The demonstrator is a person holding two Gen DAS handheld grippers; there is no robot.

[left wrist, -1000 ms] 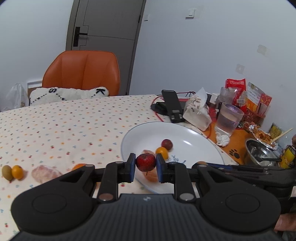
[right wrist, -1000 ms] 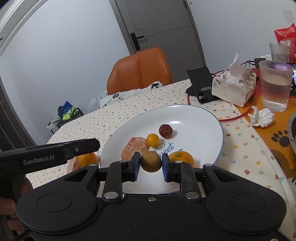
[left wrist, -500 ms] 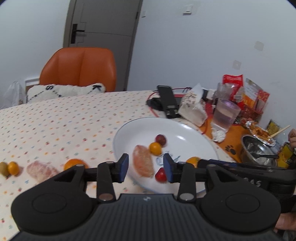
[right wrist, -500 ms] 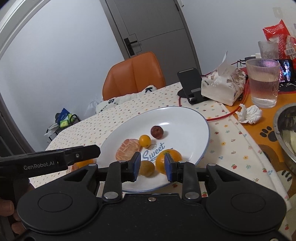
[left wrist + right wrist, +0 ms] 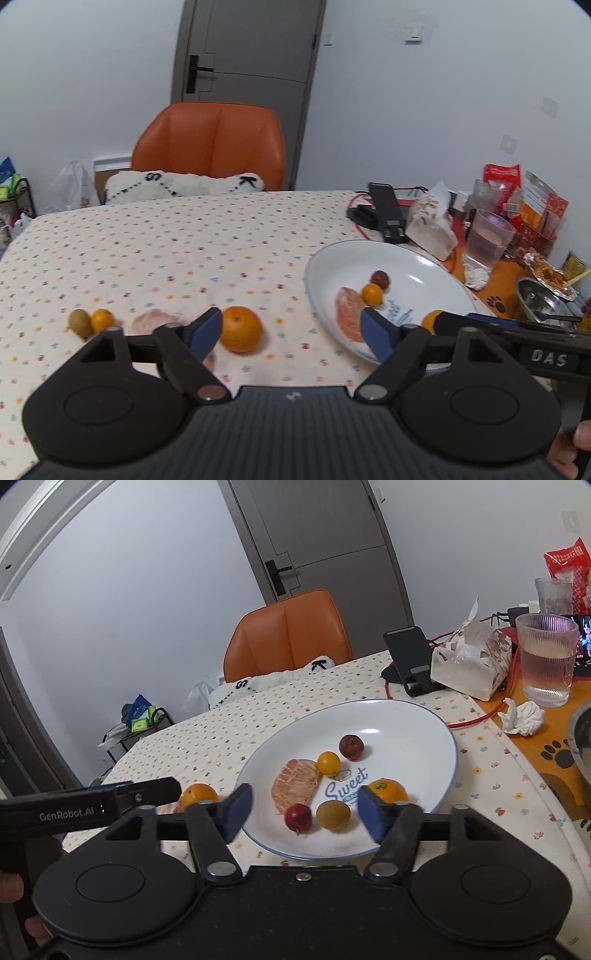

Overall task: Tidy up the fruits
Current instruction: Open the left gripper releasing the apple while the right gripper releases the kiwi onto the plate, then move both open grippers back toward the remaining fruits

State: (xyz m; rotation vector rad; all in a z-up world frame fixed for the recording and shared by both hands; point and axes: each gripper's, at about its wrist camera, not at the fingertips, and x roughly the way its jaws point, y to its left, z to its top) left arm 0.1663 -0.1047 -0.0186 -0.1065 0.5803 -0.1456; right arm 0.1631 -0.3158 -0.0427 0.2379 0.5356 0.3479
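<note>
Now, left tool (image 5: 291, 334): gaping wide, gripping nothing, orange (image 5: 241, 328) lying on counter (image 5: 147, 258) between its fingers.
Right tool (image 5: 304, 814): gaping empty, hovering before plate (image 5: 406, 716) carrying fruit.

Black hand-held gripper (image 5: 306, 808) w/ blue pads (image 5: 371, 814), silver screws.

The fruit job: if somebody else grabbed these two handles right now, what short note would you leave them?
Left gripper: open, empty.
Right gripper: open, empty.
On the plate: six fruits, among them a red fruit and a brown-green fruit at the near rim.
On the tablecloth: an orange, a peeled segment, a small orange fruit, a green-brown fruit.
Left: move those four to the plate.
</note>
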